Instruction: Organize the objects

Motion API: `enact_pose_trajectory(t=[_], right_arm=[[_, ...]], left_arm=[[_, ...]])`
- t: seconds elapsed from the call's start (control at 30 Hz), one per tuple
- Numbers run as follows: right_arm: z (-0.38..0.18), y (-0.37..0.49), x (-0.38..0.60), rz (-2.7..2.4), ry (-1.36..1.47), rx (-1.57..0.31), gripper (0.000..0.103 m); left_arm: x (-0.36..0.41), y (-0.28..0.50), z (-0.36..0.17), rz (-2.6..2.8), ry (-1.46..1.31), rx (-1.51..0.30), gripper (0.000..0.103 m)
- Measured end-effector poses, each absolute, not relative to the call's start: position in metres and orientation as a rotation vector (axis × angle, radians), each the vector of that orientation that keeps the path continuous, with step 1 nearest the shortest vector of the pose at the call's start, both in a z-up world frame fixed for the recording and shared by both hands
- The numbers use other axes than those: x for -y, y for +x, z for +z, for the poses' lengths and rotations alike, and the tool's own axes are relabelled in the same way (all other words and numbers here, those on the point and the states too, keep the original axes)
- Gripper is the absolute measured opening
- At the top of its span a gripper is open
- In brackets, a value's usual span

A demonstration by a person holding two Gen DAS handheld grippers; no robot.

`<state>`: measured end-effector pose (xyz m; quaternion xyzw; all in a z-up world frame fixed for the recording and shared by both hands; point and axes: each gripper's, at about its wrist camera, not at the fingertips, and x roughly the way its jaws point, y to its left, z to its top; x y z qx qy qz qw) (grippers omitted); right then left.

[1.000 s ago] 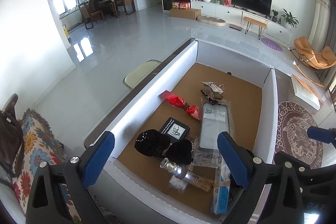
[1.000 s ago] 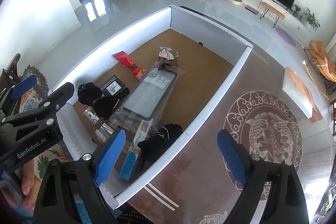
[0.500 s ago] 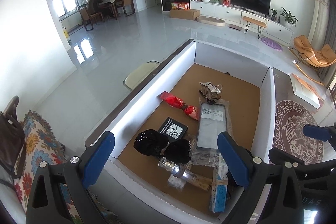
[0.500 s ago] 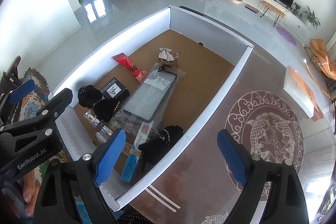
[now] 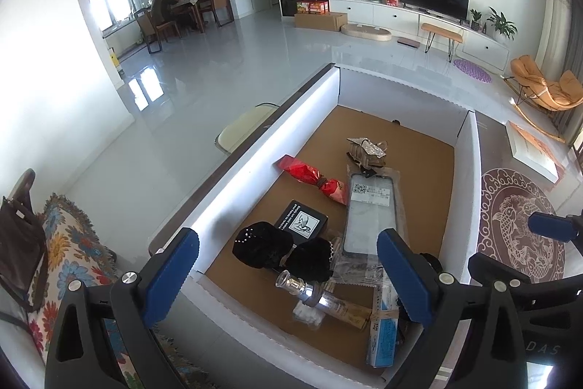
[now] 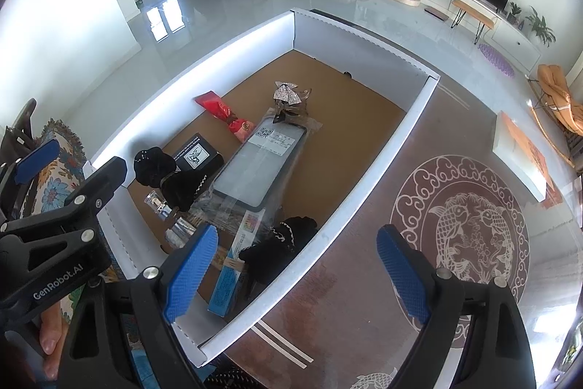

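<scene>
Both rigs have drifted only slightly over the last second: the view from each has eased back and up a touch, so the box (image 5: 470,192) contents sit a bit lower and farther ahead between the fingers; nothing inside has shifted. Left gripper (image 5: 288,274): jaws spread wide, empty, hanging over the near end of the box. Between and just beyond its jaws: two black hair bows (image 5: 280,250), a small glass bottle (image 5: 309,294) lying on its side, and a black card box (image 5: 302,223) just past them. Farther ahead, a red wrapped packet (image 5: 313,179), a phone screen in a clear sleeve (image 5: 371,214), and a silver bow (image 5: 366,150) at the far end. A blue-and-white flat pack (image 5: 382,327) lies close inside its right jaw. Right gripper (image 6: 295,274): jaws also spread, empty, straddling the box's right wall, with a third black bow (image 6: 280,243) just ahead of its left jaw and the patterned table top (image 6: 364,243) ahead of the right one. Meaning for the task: no grasp made, items lie loosely bunched at the near end. Reads as hover/repositioning; which item is the target isn't settled from this.
</scene>
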<state>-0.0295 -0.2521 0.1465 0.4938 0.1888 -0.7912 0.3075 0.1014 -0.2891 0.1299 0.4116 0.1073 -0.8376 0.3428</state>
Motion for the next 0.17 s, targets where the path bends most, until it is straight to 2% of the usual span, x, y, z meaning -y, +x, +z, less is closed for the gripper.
enact_pose_trajectory(t=[0.17], right_arm=[[0.1447,-0.0299,0.2531,-2.091,1.307,-0.492,0.09]], left_arm=[[0.2837,0.1059,0.1306,-2.194,1.009,-0.241,0.1]])
